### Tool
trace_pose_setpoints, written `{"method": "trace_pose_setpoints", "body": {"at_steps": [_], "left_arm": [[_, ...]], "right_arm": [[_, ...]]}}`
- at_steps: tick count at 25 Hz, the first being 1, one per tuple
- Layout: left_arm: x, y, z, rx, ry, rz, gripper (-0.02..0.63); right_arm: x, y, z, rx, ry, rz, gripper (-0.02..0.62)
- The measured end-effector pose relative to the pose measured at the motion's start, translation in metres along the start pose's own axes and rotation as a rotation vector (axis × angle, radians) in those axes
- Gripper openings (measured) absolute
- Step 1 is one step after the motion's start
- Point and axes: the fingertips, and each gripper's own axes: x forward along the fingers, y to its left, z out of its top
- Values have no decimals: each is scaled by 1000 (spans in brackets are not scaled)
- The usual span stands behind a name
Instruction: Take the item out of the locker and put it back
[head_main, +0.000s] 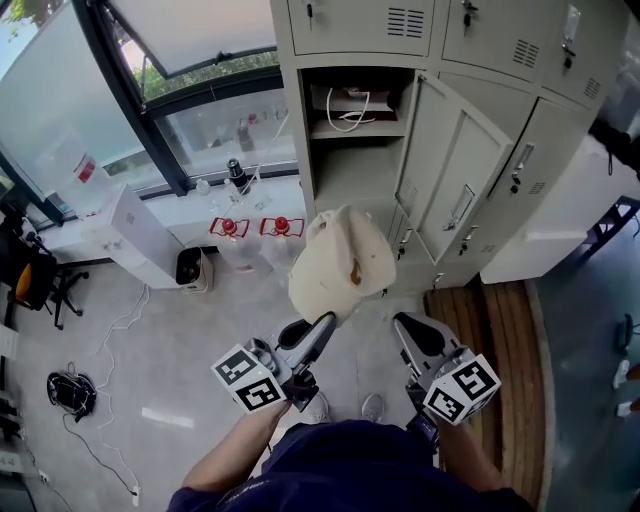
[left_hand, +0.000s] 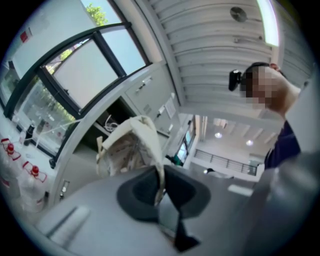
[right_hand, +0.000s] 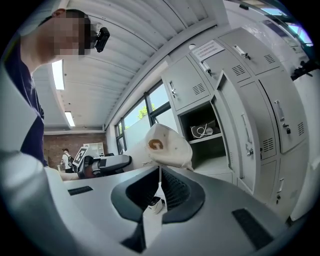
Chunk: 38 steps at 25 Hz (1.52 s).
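Observation:
A cream cloth bag hangs in the air in front of the open locker compartment. My left gripper is shut on the bag's strap; in the left gripper view the strap runs from the bag down between the dark pads of the left gripper. My right gripper is just right of the bag and apart from it. In the right gripper view the right gripper has its pads together, with only a thin pale slit between them, and the bag shows beyond.
The locker door stands swung out to the right. A white cable lies on the locker's upper shelf. Red-capped water bottles and a white box stand by the window. A wooden platform lies at the right.

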Motion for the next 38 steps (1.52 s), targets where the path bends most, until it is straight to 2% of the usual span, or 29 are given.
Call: {"method": "trace_pose_setpoints", "body": {"at_steps": [6,12,38], "left_arm": [[1,7,2,3,17,-21,15],[12,8,4,2,18,-25,15],[87,-16,-22,-3,-48,109,15]], "right_arm": [[0,-10,3,-10,-6,-49,8],[0,-23,6,-3,-9,-55,8],[-34,-98,9,19,14,129,8]]}}
